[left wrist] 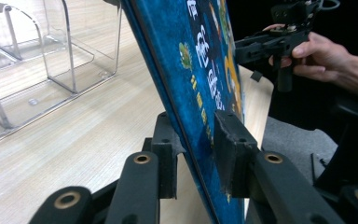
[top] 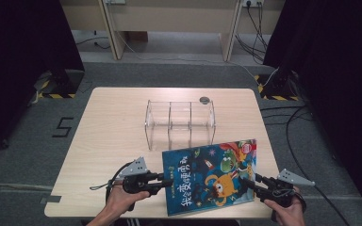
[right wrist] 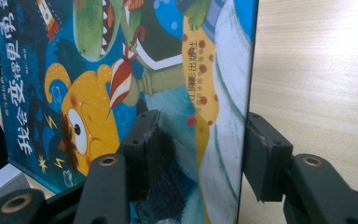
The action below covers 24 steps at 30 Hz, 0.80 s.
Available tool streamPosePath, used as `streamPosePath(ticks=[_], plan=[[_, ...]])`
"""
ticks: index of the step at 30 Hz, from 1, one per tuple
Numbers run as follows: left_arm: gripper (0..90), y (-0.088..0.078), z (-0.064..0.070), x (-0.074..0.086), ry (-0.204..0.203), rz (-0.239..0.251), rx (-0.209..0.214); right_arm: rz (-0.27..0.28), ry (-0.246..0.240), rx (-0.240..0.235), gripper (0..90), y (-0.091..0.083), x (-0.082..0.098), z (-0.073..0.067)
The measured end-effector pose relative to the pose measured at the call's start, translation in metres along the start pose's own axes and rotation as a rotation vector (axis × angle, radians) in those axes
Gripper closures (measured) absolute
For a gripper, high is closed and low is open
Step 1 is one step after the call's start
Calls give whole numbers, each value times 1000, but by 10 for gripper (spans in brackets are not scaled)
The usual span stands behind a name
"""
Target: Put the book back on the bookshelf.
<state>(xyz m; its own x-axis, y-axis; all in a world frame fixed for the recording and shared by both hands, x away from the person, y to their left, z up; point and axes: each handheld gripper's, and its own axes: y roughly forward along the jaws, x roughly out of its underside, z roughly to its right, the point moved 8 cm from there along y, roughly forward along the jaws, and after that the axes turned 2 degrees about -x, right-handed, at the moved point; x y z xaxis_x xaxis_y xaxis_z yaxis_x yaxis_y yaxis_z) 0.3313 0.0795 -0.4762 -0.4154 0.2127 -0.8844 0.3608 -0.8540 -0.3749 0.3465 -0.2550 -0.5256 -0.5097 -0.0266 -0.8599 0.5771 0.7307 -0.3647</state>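
The picture book (top: 210,176) lies near the table's (top: 118,122) front edge, its spine edge between the left gripper's (top: 162,181) fingers (left wrist: 230,149) and its opposite corner between the right gripper's (top: 245,181) fingers (right wrist: 142,149). The left fingers pinch the cover from both sides. On the right, one finger rests on the cover while a narrow gap shows at the other, so that hold looks loose. Beyond the fingers, the clear acrylic divider rack (top: 180,123) stands empty. To do this well, firm up the right grip first, then raise both hands together so the book stays flat and cannot twist or slip.
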Motion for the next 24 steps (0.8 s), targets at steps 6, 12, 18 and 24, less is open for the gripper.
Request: streamPosePath(ticks=[6,12,18,24], plan=[[728,-2,6,-6,-27,16,20,3,8,5,490,-1,0,0],[760,-3,8,-9,-109,1,47,5,29,2,470,-1,0,-1],[774,-3,5,-9,-139,-13,52,-25,22,17,408,2,3,-5],[782,-3,4,-10,-161,-41,58,-52,22,23,365,6,6,-8]])
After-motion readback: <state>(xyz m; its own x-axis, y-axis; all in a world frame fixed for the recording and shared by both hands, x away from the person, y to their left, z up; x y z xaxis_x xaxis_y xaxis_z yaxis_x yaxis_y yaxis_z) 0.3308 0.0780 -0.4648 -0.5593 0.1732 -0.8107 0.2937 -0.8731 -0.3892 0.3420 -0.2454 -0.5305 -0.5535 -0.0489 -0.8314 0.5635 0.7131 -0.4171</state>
